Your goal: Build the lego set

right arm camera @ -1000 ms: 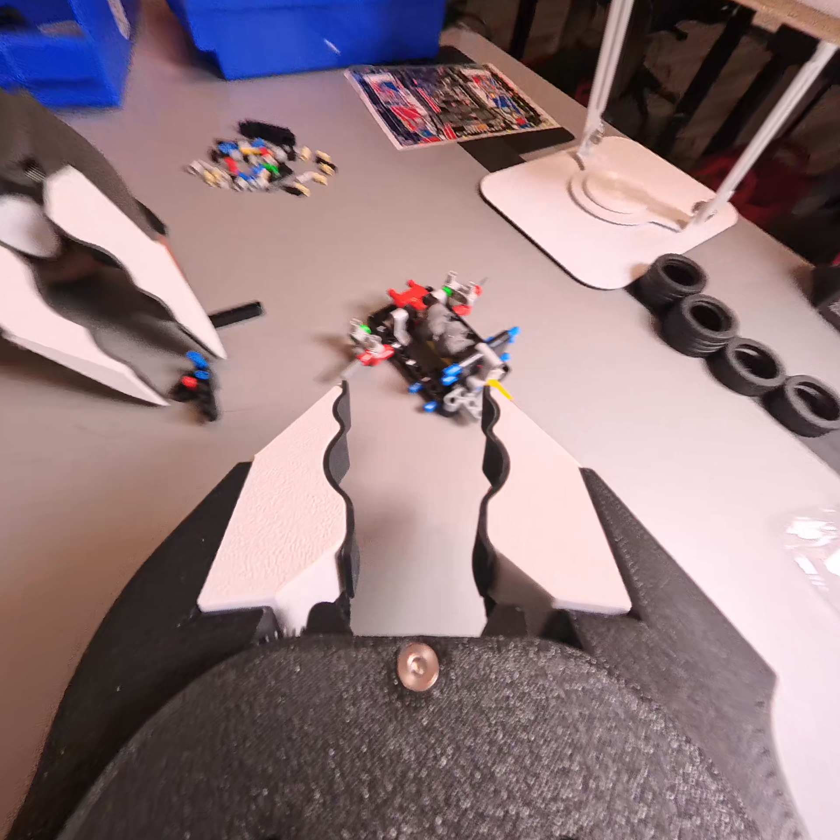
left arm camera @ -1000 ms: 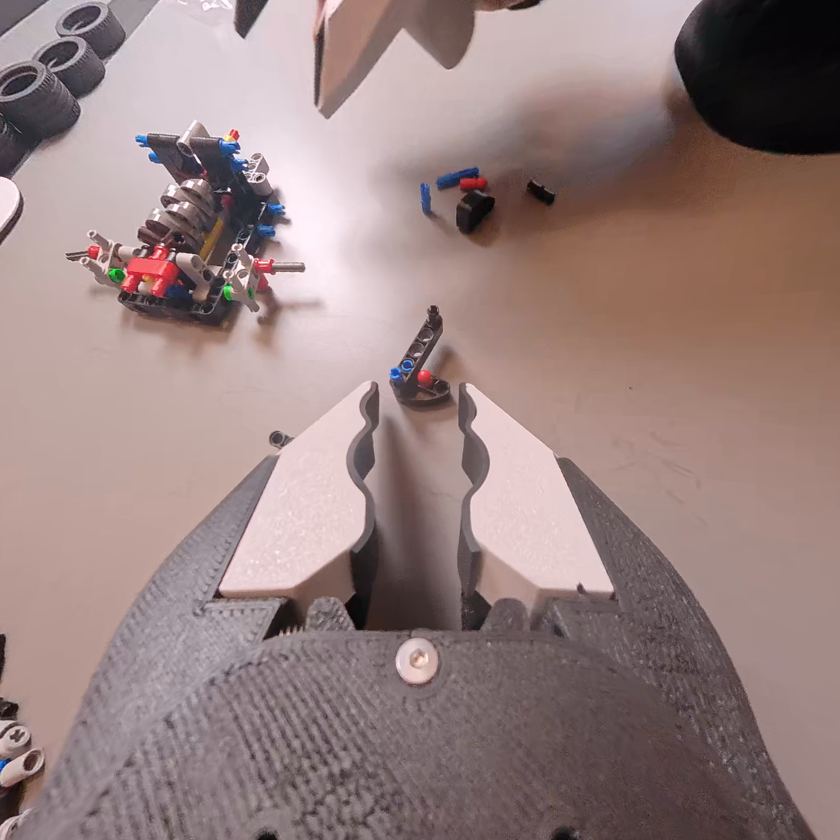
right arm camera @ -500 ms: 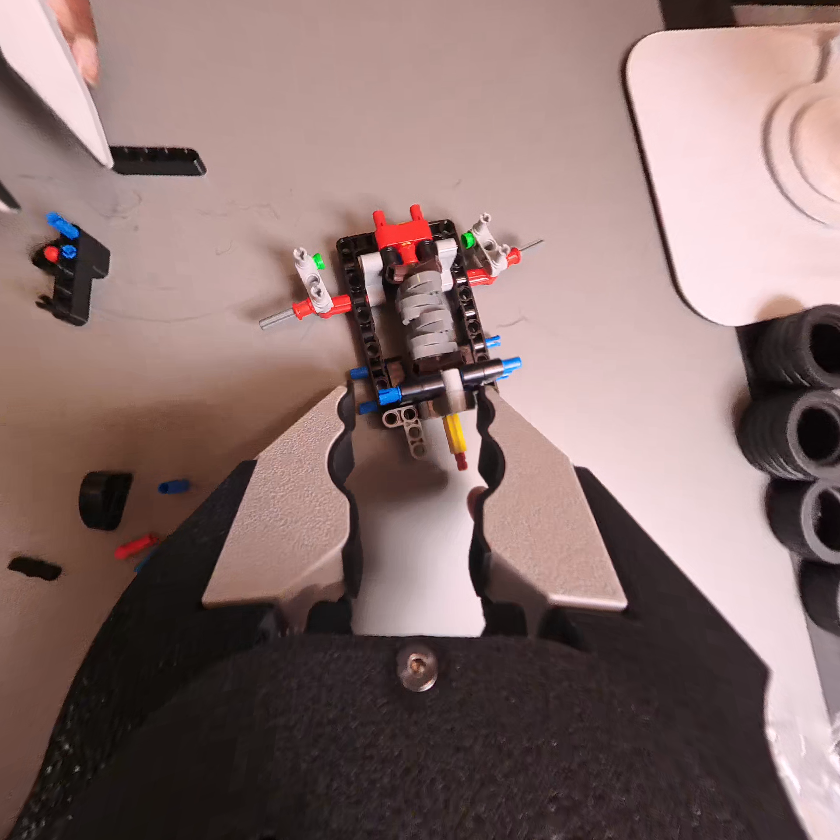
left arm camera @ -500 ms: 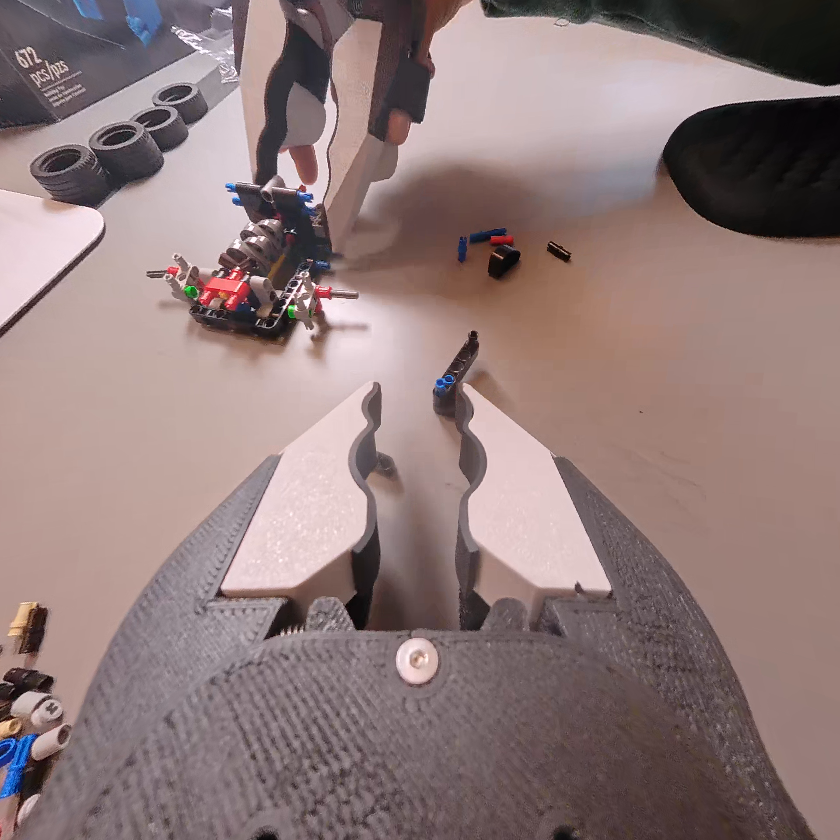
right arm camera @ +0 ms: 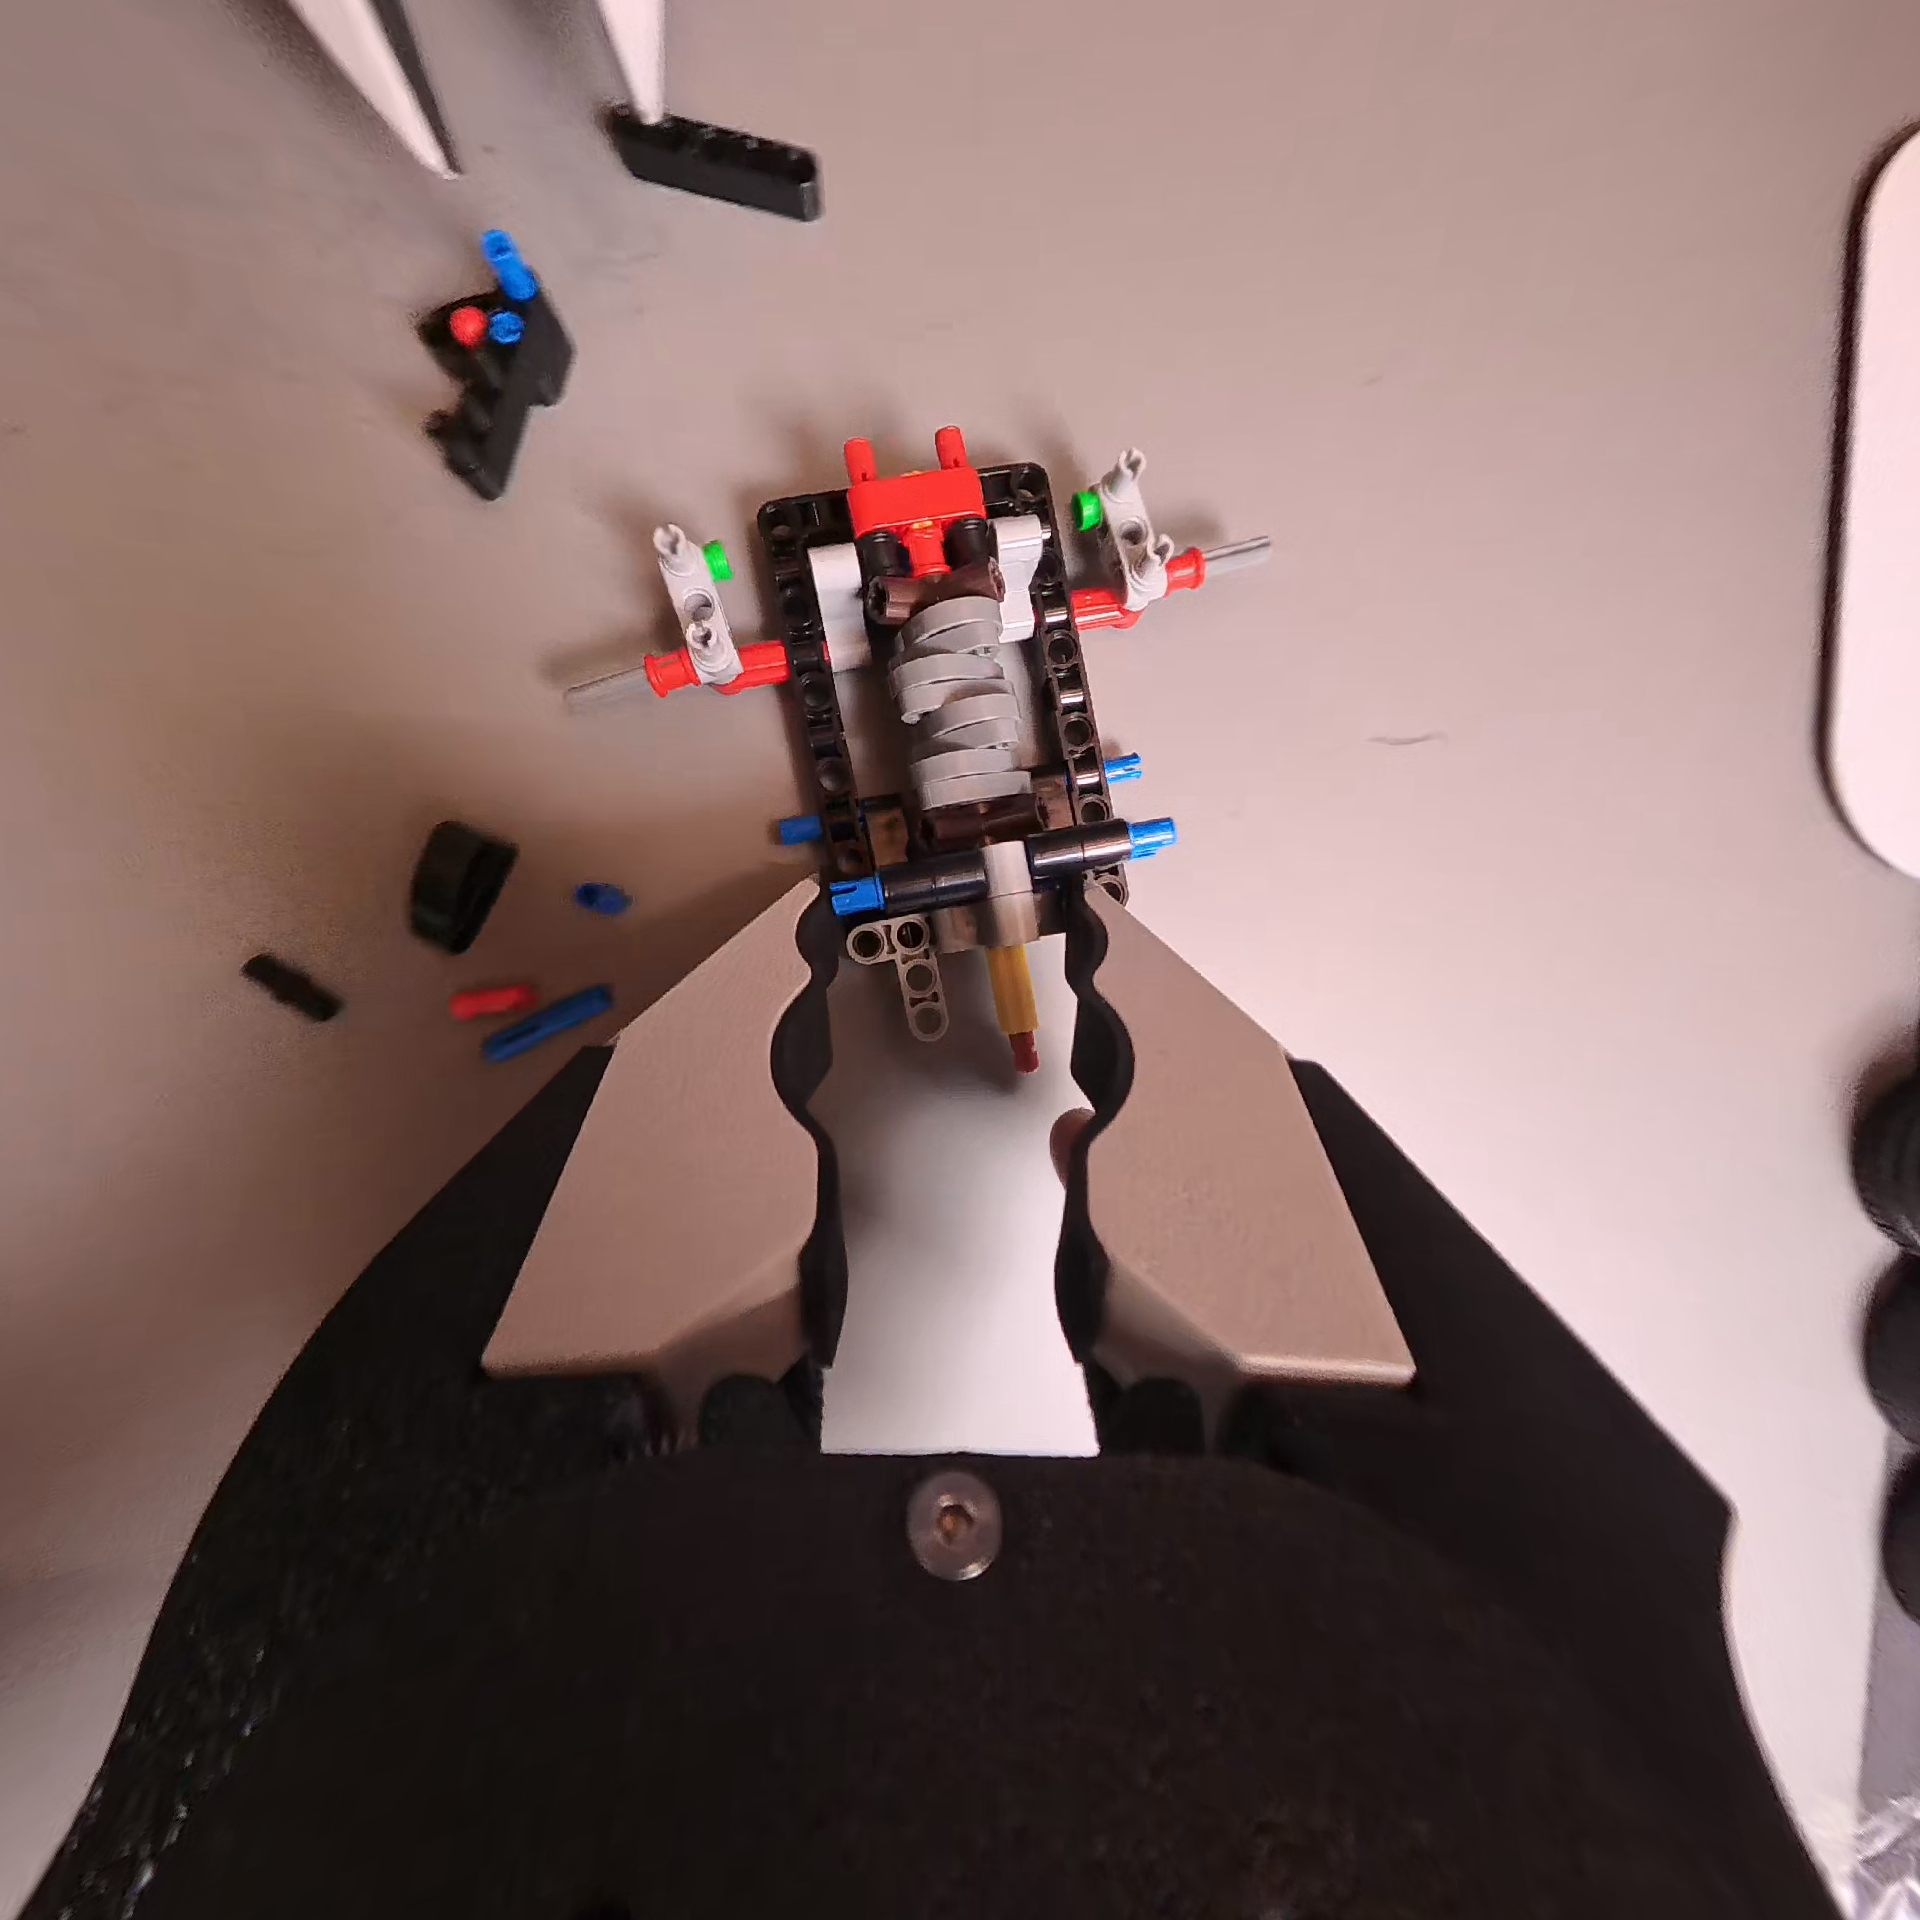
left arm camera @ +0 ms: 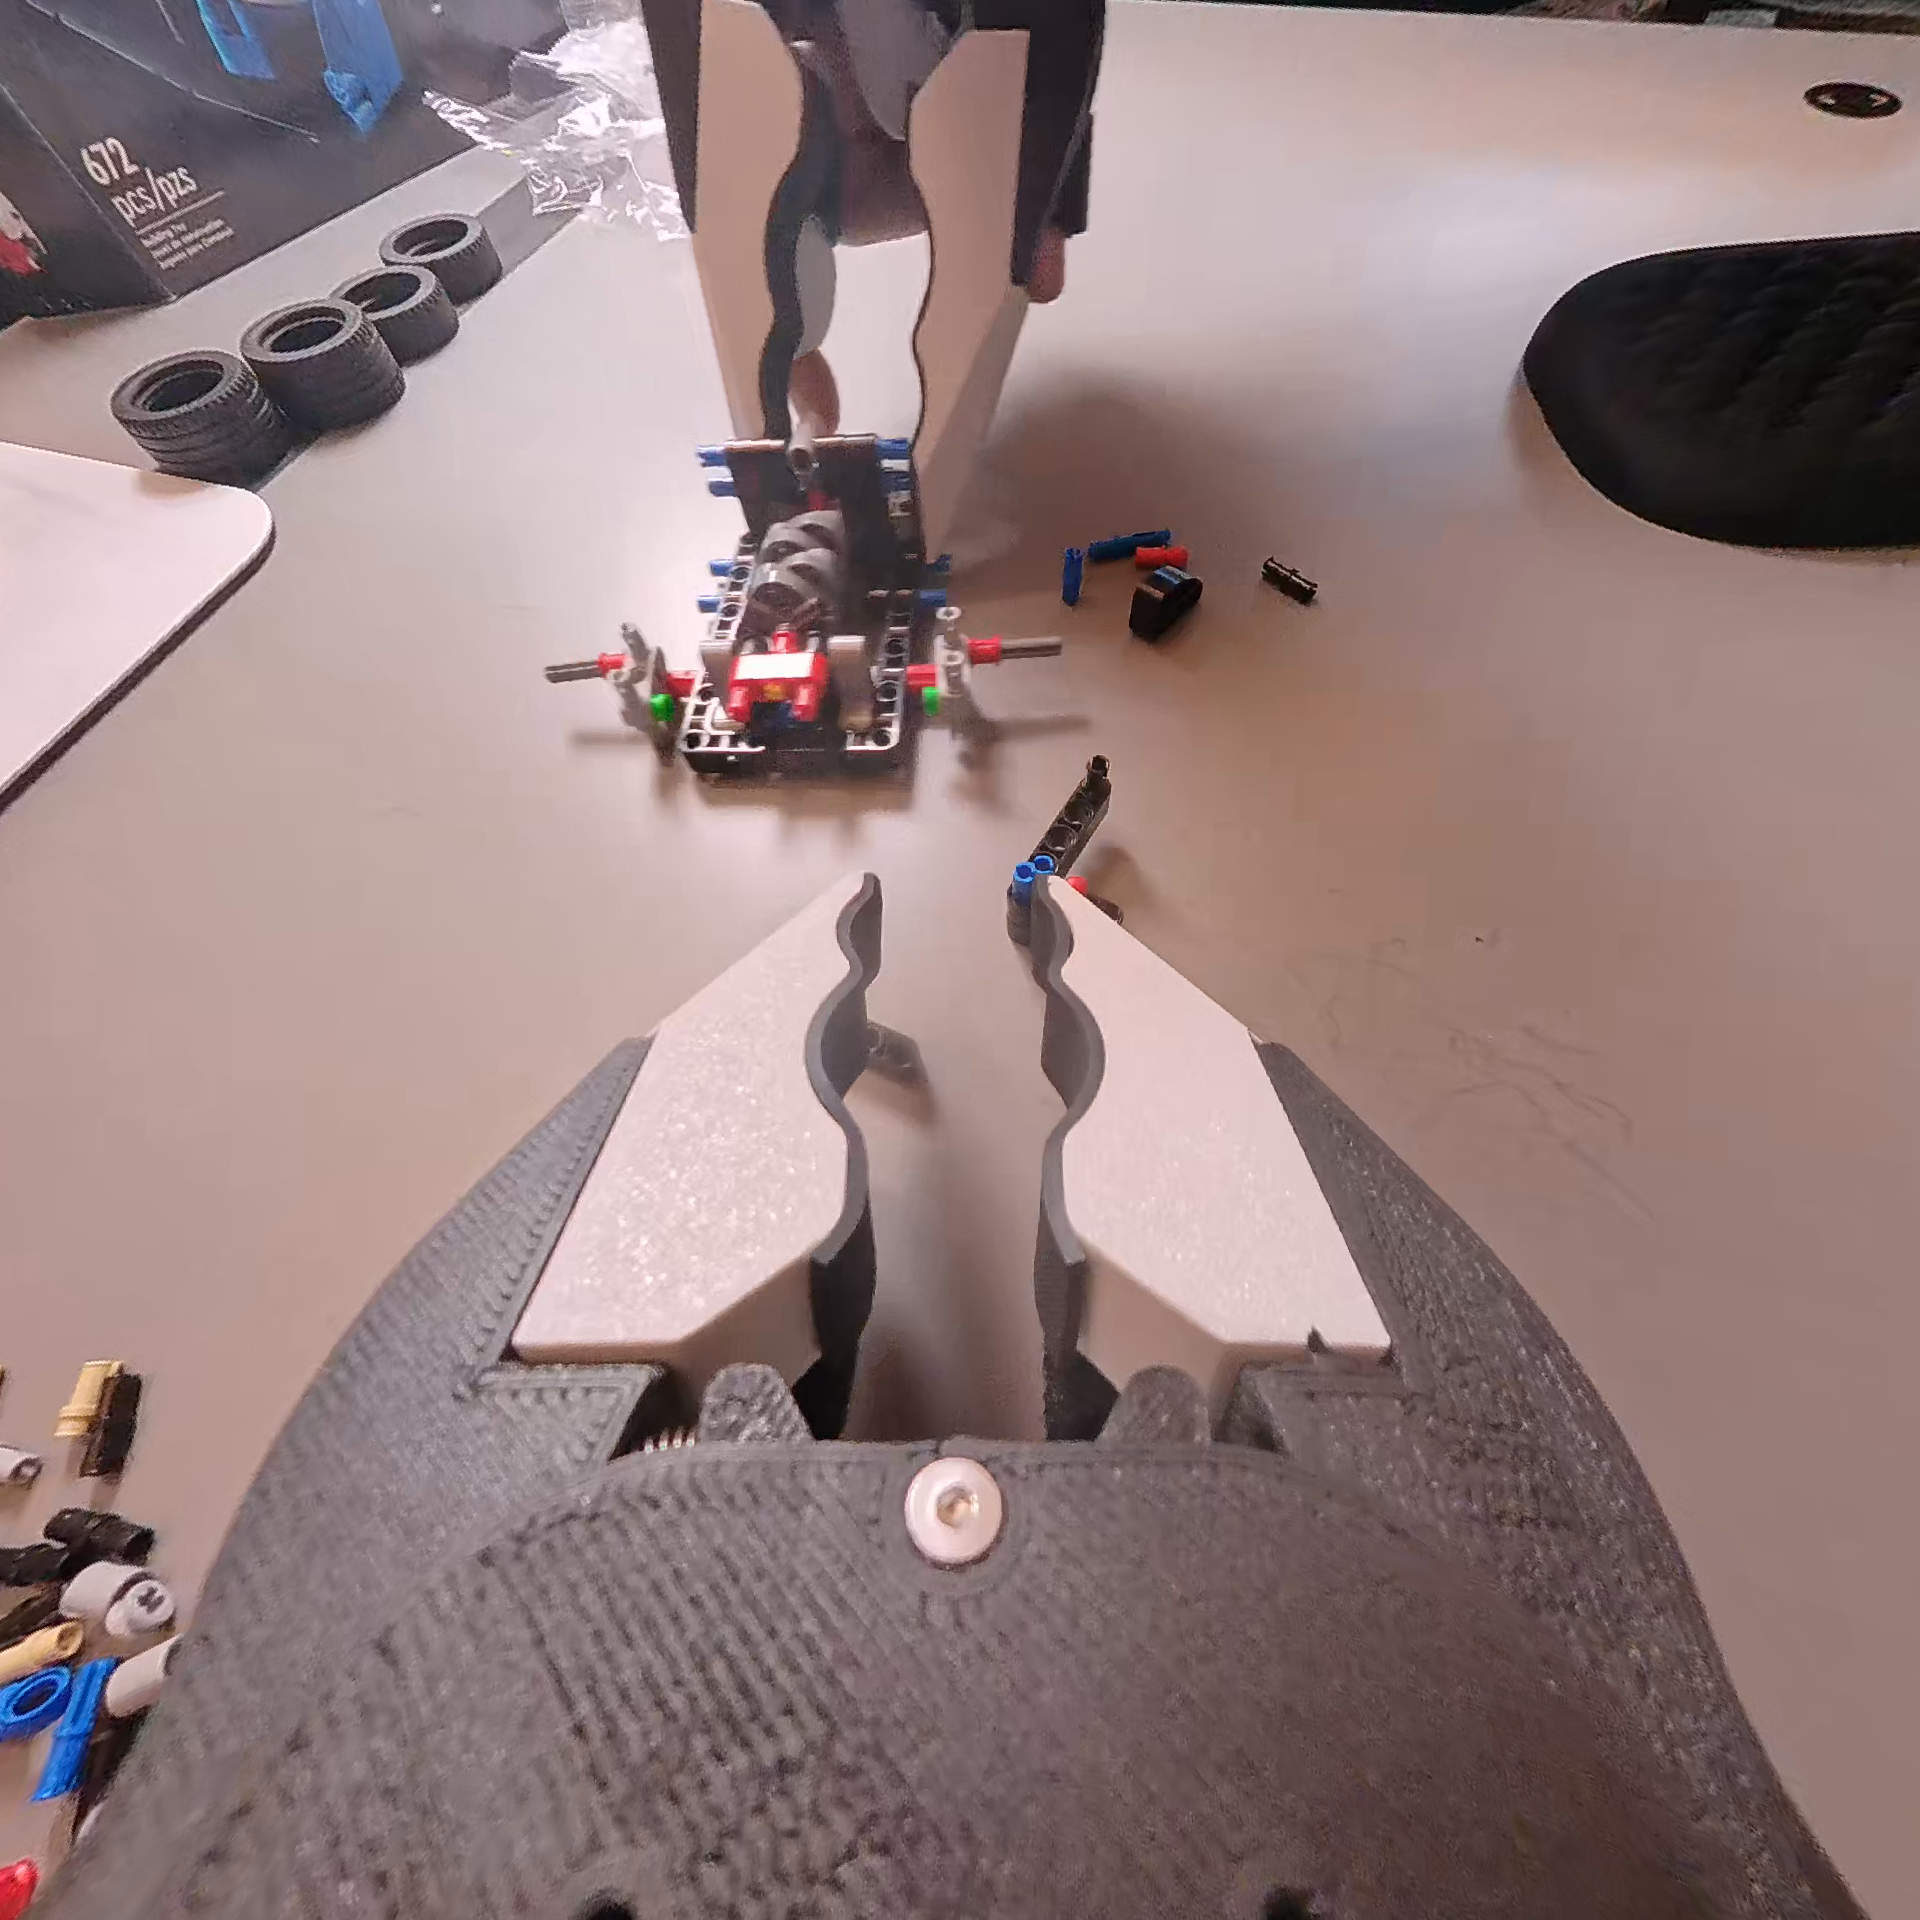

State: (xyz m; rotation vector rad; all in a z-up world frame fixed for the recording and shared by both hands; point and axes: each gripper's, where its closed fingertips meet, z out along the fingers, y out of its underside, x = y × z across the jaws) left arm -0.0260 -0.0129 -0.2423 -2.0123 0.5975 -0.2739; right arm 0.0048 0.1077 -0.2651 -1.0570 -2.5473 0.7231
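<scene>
Closing in, the right gripper point(right arm camera: 948, 909) has dropped lower over the chassis point(right arm camera: 940, 686) than it was 0.5 s back, and the build now fills more of the right wrist view. Its jaws stand at a middling gap, empty, the 2 tips straddling the near end of the frame just below the black cross-axle with blue pins point(right arm camera: 1003, 857); whether the tips actually touch the frame cannot be told. The chassis sits at centre frame on the grey table point(right arm camera: 1455, 364), its long axis running straight up the picture, in line with the fingers, red block point(right arm camera: 914, 499) at the far end and the yellow axle point(right arm camera: 1010, 997) poking back between the jaws.

Over in the left wrist view, the left gripper point(left arm camera: 951, 904) hangs back, also part open and holding nothing, with the black bent beam point(left arm camera: 1070, 831) just past its right tip and the chassis further up the frame. So the right gripper is clearly the nearer one to the build. Loose pins and a black curved piece point(right arm camera: 457, 883) lie left of centre, and the tyres point(left arm camera: 301, 358) wait in the upper left.

Likely next: a squeeze across the frame's narrow width.
</scene>
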